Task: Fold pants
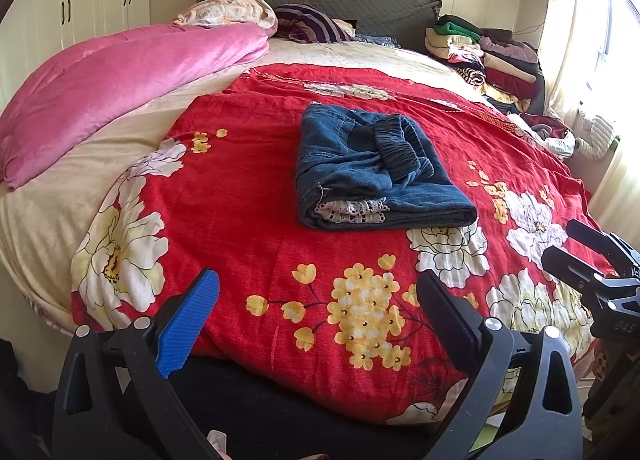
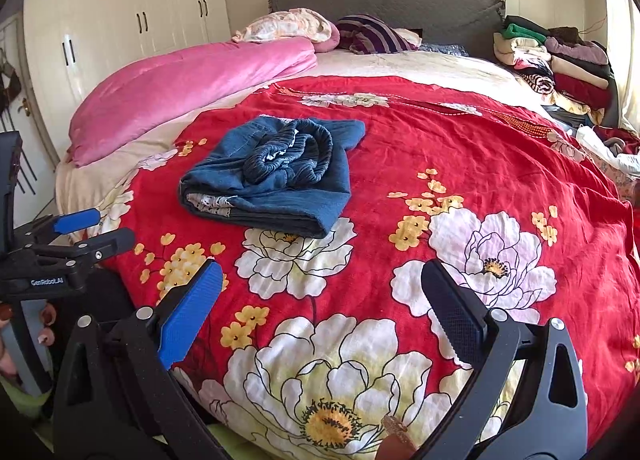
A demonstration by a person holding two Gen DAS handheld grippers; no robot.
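- A pair of dark blue pants (image 1: 372, 168) lay folded into a compact bundle on a red floral bedspread (image 1: 260, 196), with the gathered elastic waistband (image 1: 404, 144) bunched on top and a strip of pale lace (image 1: 352, 209) showing at the near folded edge
- The bundle sat near the middle of the bed, touched by neither gripper
- The left gripper (image 1: 318, 312) hung above the near edge of the bedspread, well short of the pants, its fingers spread wide and holding nothing; one finger (image 1: 188, 324) carried a blue ridged pad
- The right gripper (image 2: 322, 312) hung over the large white flowers at the near edge, also well apart from the pants, its fingers spread wide and empty
- In the right wrist view, the pants lay up and to the left of the fingers
- A pink quilt (image 1: 120, 88) lay rolled along the left side of the bed
- A stack of folded clothes (image 1: 484, 56) stood by the grey headboard (image 1: 320, 0) at the far right corner
- White wardrobe doors (image 2: 132, 20) lined the wall to the left
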